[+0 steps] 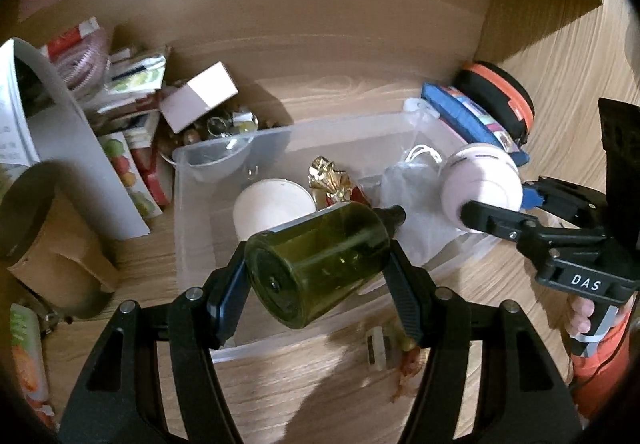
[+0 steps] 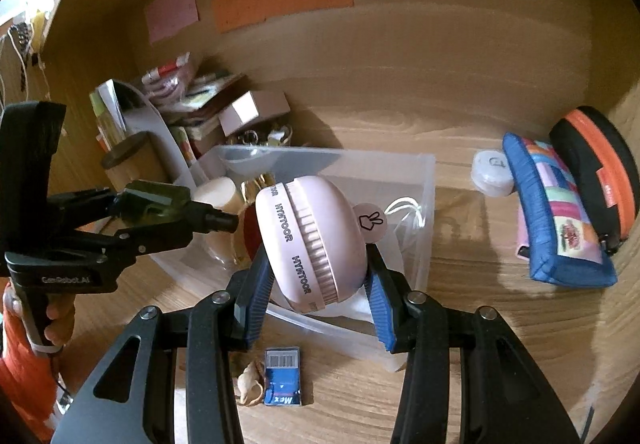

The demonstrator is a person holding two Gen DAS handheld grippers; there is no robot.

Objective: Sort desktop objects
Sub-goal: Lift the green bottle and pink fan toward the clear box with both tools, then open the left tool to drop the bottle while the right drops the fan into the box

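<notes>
L gripper clamps smooth green glass bottle; R gripper clamps ribbed pink HYNTOOR case. Both above clear plastic bin on woodgrain desk.

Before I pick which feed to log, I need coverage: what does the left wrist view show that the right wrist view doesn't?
Only the left wrist view shows the green bottle's base and a gold foil wrapper in the bin. Only the right wrist view shows the HYNTOOR lettering on the pink device and a blue barcoded packet. Both show the clear bin, the blue pouch and both shut grippers.
</notes>
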